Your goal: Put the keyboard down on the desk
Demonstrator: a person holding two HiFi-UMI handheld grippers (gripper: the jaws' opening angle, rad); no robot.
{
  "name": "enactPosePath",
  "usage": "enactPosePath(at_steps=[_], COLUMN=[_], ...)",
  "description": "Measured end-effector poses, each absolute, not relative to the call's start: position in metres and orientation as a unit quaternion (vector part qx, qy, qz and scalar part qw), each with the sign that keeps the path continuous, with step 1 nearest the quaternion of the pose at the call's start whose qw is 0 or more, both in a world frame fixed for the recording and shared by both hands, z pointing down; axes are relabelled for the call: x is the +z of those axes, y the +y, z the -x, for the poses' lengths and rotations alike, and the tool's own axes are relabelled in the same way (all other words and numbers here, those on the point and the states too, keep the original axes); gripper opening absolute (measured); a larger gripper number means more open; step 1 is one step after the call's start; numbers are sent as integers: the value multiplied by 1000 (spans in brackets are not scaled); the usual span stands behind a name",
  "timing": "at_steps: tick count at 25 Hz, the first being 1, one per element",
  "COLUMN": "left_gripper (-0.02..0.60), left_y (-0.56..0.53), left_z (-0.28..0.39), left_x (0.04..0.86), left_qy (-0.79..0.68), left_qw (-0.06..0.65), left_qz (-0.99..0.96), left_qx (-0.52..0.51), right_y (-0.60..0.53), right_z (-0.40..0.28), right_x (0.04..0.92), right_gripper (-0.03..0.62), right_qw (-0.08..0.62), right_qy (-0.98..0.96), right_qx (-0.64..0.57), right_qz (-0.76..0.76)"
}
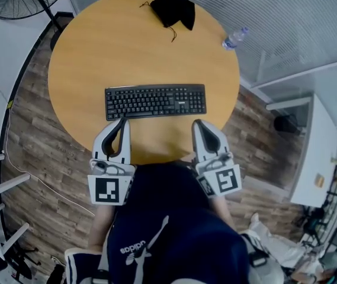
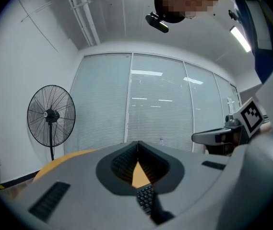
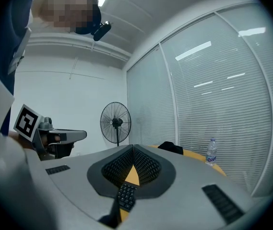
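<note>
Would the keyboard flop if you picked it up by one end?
Probably not: the keyboard looks like a hard, straight slab, so it should stay stiff. It lies flat on the table, so it likely won't tip or roll. On that smooth top, a push would probably make it slide.

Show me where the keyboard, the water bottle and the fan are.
keyboard [image 1: 155, 102], head view, middle of the key rows.
water bottle [image 1: 234, 39], head view, middle of its body.
fan [image 3: 115, 122], right gripper view, hub of its cage.
</note>
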State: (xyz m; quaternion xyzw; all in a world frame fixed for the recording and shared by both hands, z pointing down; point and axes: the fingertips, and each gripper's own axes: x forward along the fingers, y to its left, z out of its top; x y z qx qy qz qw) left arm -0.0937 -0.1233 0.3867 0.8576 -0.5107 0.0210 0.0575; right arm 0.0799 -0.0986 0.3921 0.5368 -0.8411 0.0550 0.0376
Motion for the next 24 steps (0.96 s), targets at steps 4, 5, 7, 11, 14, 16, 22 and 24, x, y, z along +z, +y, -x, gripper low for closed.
enactPosePath(at_steps=[4, 5, 7, 11, 14, 16, 22, 24], left_gripper=[2, 2, 2, 2, 2, 2, 3, 2], left_y=[-124, -124, -124, -125, -123, -124, -126, -127], left_z=[90, 90, 90, 90, 89, 89, 88, 87], left_x=[387, 388, 389, 387, 389, 389, 388, 388], left_qy=[-507, -506, -505, -504, -503, -503, -501, -501], left_qw=[59, 61, 62, 58, 61, 62, 58, 59], left_qz=[-860, -860, -861, -861, -862, -862, -864, -863], left_qx=[21, 23, 28, 21, 22, 22, 18, 16], right_y=[-97, -97, -99, -99, -98, -98, -99, -100], right_z=[-84, -82, -82, -83, -85, -83, -84, -82], right_x=[396, 394, 393, 393, 397, 396, 397, 394], right_gripper=[3, 3, 3, 3, 3, 3, 3, 3], right_qw=[52, 48, 49, 57, 62, 61, 60, 56], right_qy=[-844, -844, -841, -846, -841, -841, -842, -845], right_qx=[43, 47, 53, 37, 44, 45, 43, 41], right_qz=[-532, -532, -536, -529, -536, -535, -534, -530])
